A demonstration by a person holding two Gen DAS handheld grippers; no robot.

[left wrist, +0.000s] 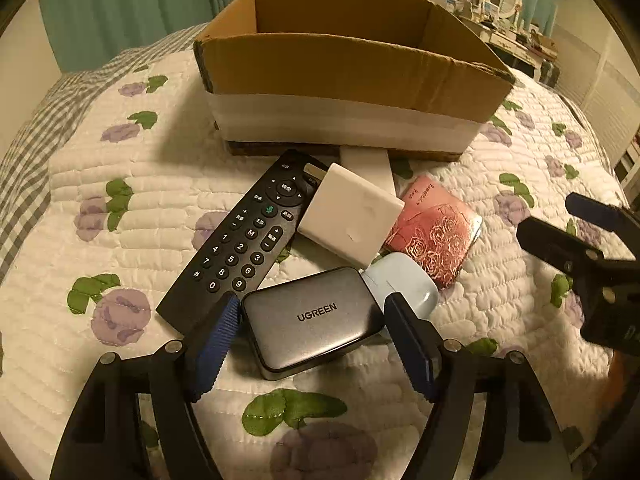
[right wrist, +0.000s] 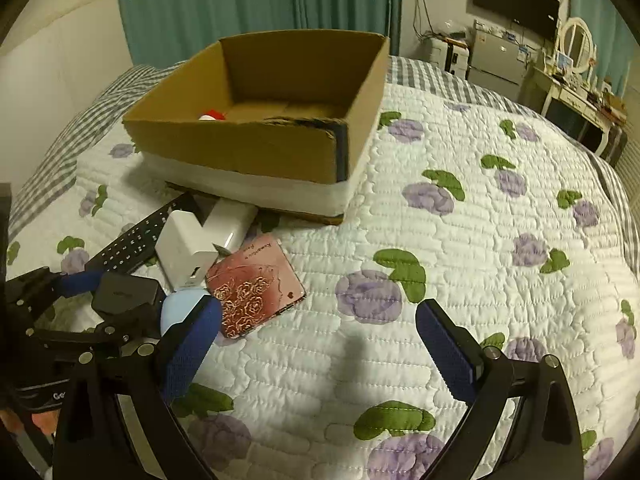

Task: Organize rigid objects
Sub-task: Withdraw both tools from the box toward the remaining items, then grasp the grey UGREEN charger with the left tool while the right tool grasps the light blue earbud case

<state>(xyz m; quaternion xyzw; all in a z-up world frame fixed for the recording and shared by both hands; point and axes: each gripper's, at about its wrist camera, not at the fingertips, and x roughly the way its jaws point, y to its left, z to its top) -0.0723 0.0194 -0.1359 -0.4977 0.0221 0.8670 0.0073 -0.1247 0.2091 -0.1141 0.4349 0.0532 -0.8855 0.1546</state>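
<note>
Grey UGREEN charger sits between your left gripper pads, jaws spread just wider than its body; whether they touch yet, you cannot tell. It lies nearest you in the heap, so it reads as the natural first pick. Beside it: black remote, white adapter, pale blue case, pink rose-embossed case, all crowded on the quilt just below the cardboard box, keeping carries short. Your right gripper hangs wide open over bare quilt, holding nothing, clear of the left's work. 1 red-and-white item is in the box.
</note>
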